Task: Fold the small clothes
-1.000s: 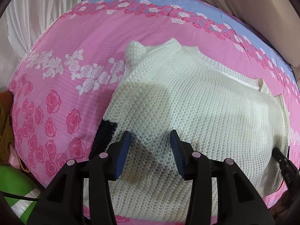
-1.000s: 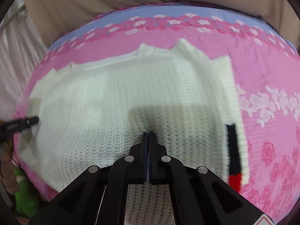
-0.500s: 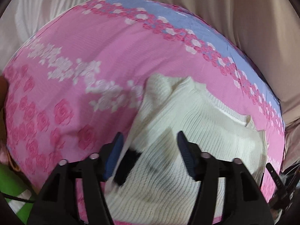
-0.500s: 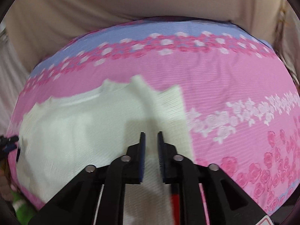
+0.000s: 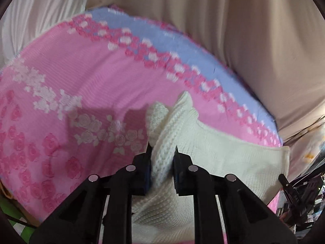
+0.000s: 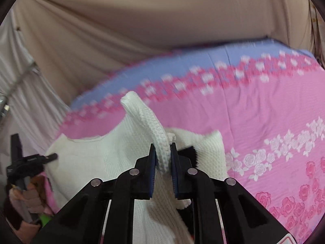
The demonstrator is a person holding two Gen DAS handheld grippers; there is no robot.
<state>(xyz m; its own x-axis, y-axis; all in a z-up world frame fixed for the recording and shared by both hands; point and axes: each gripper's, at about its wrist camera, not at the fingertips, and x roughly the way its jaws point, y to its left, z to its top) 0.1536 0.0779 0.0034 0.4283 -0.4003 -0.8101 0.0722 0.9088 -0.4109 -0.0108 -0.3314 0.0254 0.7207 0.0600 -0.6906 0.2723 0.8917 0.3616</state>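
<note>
While the white knitted sweater (image 5: pixel 213 154) is being lifted at both sides, the folding looks only just begun. Nearest in the left wrist view, the left gripper (image 5: pixel 161 162) is pinched on a thick bunch of the knit, which is squeezed between its two fingers. In the right wrist view, the right gripper (image 6: pixel 163 158) is pinched the same way on another raised ridge of the sweater (image 6: pixel 97 162). A black band of the knit (image 6: pixel 187 152) is seen just behind the right fingers.

The rest of the sweater is spread out flat between the two grippers, on the pink flowered sheet (image 5: pixel 61 85). No neat fold is seen yet. It is judged that the two held edges must next be brought over and laid down, and then the pile made smaller.

Farther back, a blue stripe is seen along the sheet's edge, and a beige curtain (image 6: pixel 142 30) is hung behind it. No box, basket or other holder is seen.
</note>
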